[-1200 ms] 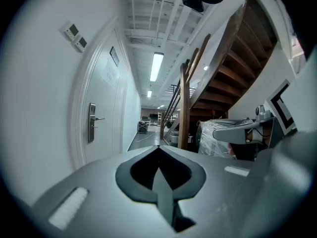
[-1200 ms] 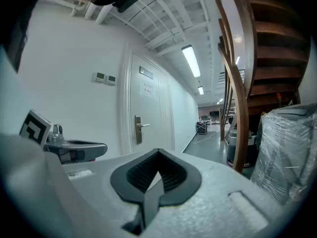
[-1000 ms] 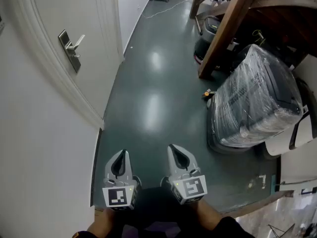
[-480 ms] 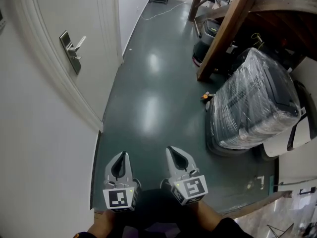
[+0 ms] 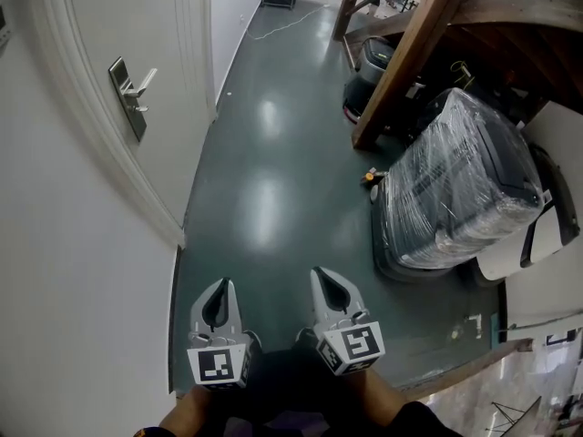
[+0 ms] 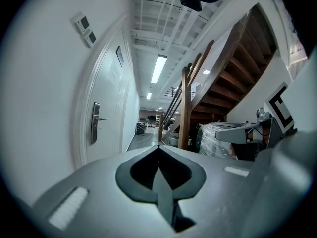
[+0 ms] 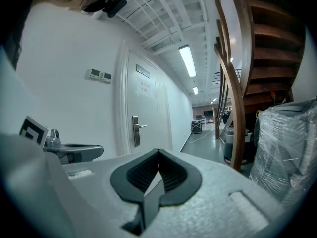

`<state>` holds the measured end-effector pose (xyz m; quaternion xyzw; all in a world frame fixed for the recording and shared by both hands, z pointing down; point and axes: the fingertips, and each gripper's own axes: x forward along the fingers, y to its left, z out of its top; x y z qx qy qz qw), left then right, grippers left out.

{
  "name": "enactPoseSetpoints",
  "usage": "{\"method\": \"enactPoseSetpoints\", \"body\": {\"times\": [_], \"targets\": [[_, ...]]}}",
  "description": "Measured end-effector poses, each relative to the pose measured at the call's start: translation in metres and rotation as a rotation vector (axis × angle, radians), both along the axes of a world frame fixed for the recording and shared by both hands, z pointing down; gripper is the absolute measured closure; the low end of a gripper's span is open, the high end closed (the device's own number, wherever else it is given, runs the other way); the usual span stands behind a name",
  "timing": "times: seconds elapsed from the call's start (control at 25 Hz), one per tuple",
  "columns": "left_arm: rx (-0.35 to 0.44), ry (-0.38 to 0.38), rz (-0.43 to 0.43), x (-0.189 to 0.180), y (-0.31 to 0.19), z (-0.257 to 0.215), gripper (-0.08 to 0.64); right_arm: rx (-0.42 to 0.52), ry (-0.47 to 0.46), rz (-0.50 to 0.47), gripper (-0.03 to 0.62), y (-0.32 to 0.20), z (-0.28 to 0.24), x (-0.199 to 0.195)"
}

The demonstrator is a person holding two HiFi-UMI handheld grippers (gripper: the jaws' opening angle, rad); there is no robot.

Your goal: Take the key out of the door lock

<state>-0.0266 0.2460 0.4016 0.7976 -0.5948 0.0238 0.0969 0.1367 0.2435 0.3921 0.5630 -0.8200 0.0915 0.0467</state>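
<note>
Grip: left gripper (image 5: 221, 288) — closed, empty | right gripper (image 5: 324, 277) — closed, empty

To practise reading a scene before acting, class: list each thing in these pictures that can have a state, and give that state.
Door: closed.
Door handle: level, not pressed down.
Key: too small to make out at the lock.
Left gripper: jaws shut, empty.
Right gripper: jaws shut, empty.
Wrapped machine: covered in clear plastic film.
Ceiling light: on.

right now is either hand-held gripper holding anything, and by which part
Nothing: the left hand-held gripper and right hand-held gripper are both shut and empty.
</note>
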Motion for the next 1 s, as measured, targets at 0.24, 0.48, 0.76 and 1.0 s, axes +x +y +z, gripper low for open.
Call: {"method": "enactPoseSetpoints", "body": {"times": [0.24, 0.48, 0.76, 1.0], "targets": [[-0.005, 0.002, -0.005, -0.012, -0.010, 0.001, 0.543, -0.018, 0.006, 0.024, 0.600, -0.009, 0.002, -0.006], [-0.004, -0.019, -0.047, -0.016, -0.038, 0.006, 0.543, -0.012, -0.017, -0.034, 0.600, -0.045, 0.015, -0.013], [-0.009, -0.061, -0.157, -0.011, -0.096, 0.004, 0.543, -0.021, -0.057, -0.129, 0.600, -0.122, 0.021, -0.010], [0.027, -0.083, -0.204, 0.019, -0.160, -0.009, 0.542, 0.008, -0.073, -0.231, 0.600, -0.197, 0.009, 0.003]]}}
